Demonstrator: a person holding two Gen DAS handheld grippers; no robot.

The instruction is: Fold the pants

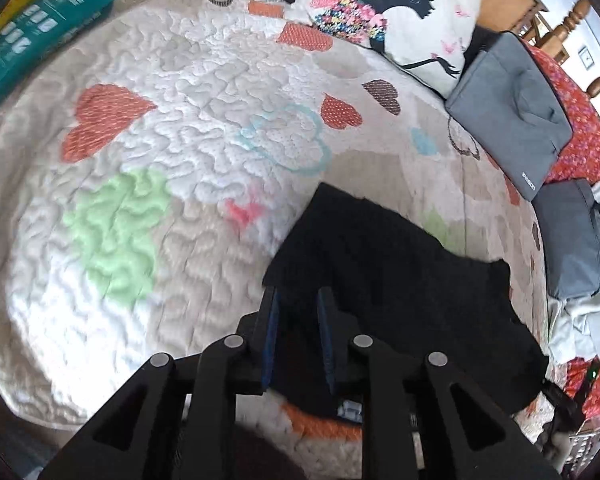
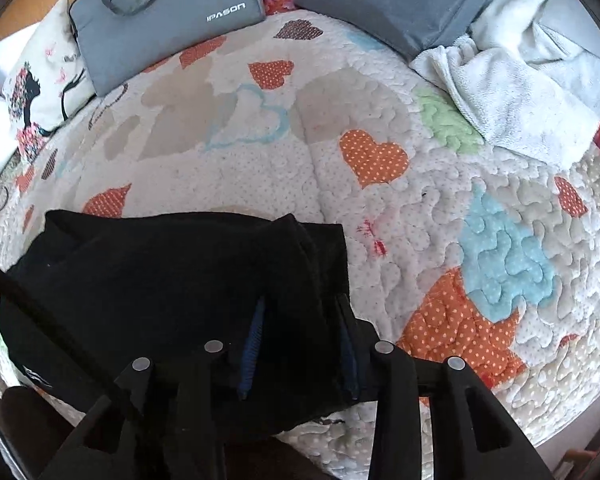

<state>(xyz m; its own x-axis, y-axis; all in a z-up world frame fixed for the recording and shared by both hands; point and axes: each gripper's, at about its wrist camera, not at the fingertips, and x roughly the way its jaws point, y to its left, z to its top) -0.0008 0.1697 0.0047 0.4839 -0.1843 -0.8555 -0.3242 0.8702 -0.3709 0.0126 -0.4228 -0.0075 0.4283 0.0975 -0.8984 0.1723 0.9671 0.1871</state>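
Both tongs [image 1: 296, 300] [image 2: 300, 308] seemingly straddle black pants [image 2: 172, 280].

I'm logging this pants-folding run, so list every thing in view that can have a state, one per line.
black pants: folded into a compact stack, lying flat on the quilt.
left gripper: jaws slightly apart over the pants' edge, not gripping them.
right gripper: jaws apart over the pants' right edge.
grey laptop bag: lying flat, handle slack.
white towel: crumpled.
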